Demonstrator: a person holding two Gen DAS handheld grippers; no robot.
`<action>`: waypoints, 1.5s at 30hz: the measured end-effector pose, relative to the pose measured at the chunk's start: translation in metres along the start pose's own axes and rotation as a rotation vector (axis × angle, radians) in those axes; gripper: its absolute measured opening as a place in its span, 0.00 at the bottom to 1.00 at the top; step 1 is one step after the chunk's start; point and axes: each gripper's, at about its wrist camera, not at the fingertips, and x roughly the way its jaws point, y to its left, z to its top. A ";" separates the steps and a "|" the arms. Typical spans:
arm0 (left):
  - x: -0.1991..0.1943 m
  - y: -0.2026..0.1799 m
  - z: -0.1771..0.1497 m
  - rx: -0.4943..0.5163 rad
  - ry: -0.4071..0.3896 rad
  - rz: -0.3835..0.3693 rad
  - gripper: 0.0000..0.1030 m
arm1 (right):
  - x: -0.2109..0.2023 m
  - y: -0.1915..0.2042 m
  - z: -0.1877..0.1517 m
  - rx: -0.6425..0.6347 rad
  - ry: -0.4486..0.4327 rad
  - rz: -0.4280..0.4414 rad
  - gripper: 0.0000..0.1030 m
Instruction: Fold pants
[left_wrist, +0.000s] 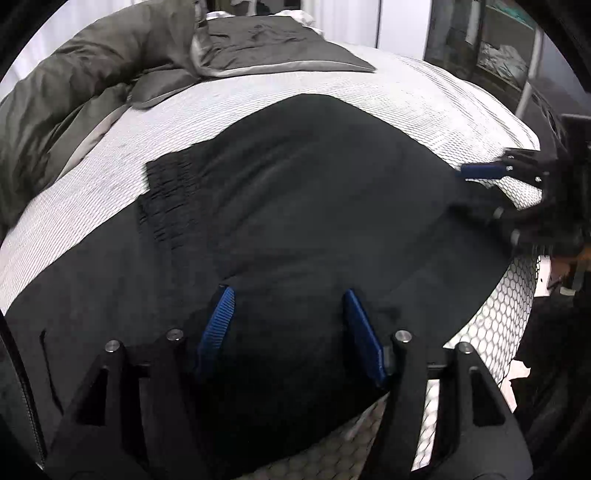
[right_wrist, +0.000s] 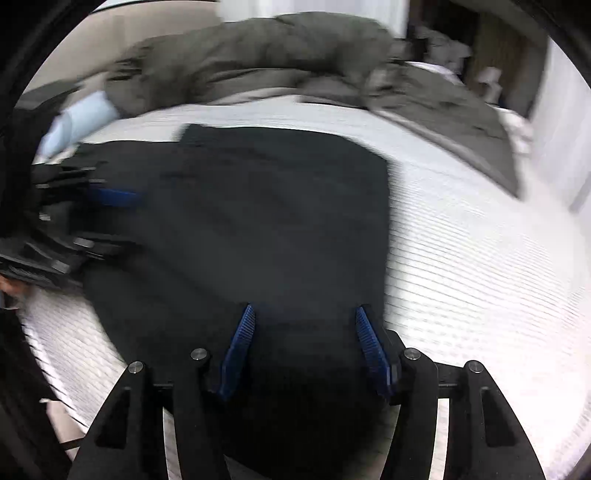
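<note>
From the left wrist, we're hovering the left gripper (left_wrist: 288, 295), jaws released, over the black pants (left_wrist: 314, 206) lying folded on the bed (left_wrist: 258, 88). From the right wrist, the right gripper (right_wrist: 304, 314) is hanging released too; next we're likely needing fresh edge grips.

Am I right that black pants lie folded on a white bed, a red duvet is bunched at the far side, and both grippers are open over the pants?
One thing is wrong: the duvet is grey-olive, not red, as the left wrist view shows. The rest holds: black pants lie folded on the white bed, and the left gripper and right gripper are open over them.
</note>
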 end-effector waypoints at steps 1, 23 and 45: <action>-0.001 0.004 -0.004 -0.012 0.003 0.007 0.61 | -0.001 -0.016 -0.006 0.038 0.011 -0.001 0.58; -0.018 -0.020 -0.023 0.018 -0.007 -0.005 0.65 | -0.014 -0.062 -0.041 0.367 0.001 0.320 0.12; -0.035 -0.034 -0.003 -0.005 -0.109 -0.017 0.73 | -0.090 -0.048 -0.054 0.296 -0.211 0.271 0.39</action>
